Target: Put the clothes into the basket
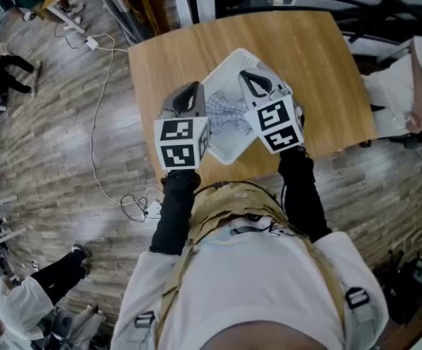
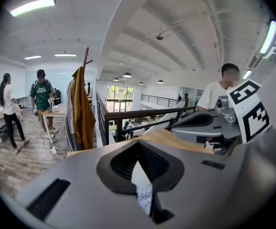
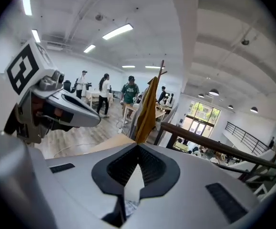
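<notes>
Fingers (image 2: 121, 163) of the left gripper (image 2: 138, 144) are clenched on a strip of white cloth (image 2: 144, 194) with a fine checked print, which pokes out between the closed pads. The right gripper (image 3: 138, 149) is clenched the same way, a sliver of the same fabric caught in its jaws.

From the head view, a person stands at a light wooden table (image 1: 327, 71) and holds both grippers side by side above it, the left gripper (image 1: 191, 87) at the left, the right gripper (image 1: 251, 75) just beside it. Each carries its cube of black and white square markers. The cloth (image 1: 225, 119) hangs between them as a white, diamond-shaped sheet with a grey checked patch at its middle, its lower corner over the near edge of the table.

Whether part of that white outline is a basket under the cloth cannot be told, so what sits inside it cannot be told either.

Both gripper views look out level across a large bright room, with a mustard coat (image 2: 82, 109) on a wooden stand and people standing by small tables farther back.
</notes>
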Motion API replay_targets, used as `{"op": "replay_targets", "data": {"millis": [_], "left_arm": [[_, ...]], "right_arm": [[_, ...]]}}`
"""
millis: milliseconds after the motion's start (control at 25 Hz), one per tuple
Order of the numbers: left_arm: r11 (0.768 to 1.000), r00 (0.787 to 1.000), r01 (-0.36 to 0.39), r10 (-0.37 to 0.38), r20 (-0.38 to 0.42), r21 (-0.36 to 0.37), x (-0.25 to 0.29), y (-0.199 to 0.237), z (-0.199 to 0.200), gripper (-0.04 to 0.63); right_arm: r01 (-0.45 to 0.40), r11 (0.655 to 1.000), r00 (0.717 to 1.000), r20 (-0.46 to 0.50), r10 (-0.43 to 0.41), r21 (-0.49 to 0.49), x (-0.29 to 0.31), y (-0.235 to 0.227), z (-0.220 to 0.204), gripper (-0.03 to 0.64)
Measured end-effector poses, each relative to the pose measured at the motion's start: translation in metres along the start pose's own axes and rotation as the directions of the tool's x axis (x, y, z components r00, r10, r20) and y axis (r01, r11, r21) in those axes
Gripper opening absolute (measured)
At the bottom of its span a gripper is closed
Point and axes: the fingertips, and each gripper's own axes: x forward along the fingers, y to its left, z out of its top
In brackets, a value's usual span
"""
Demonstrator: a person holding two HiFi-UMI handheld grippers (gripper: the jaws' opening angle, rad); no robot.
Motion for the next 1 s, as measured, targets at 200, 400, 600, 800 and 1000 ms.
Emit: {"op": "replay_targets", "data": {"millis": [200,400,600,800,1000], "left_arm": [[1.0,0.995,0.007,-0.009,0.103,0.019,-0.012,-0.009,0.032,0.0],[0.999,0.982,0.005,-0.012,0.19,0.037,-0.023,-0.018,0.057,0.0],[0.999,0.976,0.006,-0.015,0.216,0.043,-0.027,-0.02,0.067,0.0],[0.999,0.968,0.003,-0.012,0.25,0.033,-0.033,-0.015,0.074,0.0],[1.0,0.962,0.006,-0.013,0.272,0.027,-0.039,-0.015,0.073,0.0]], "right_arm": [[0.071,0.993,0.988,0.128,-0.083,0.092,-0.026,-0.017,0.031,0.023],[0.113,0.98,0.966,0.214,-0.147,0.164,-0.044,-0.029,0.054,0.023],[0.127,0.972,0.946,0.27,-0.178,0.197,-0.053,-0.036,0.069,0.023],[0.139,0.966,0.92,0.332,-0.208,0.219,-0.061,-0.039,0.083,0.023],[0.142,0.966,0.901,0.376,-0.217,0.218,-0.07,-0.033,0.09,0.023]]}}
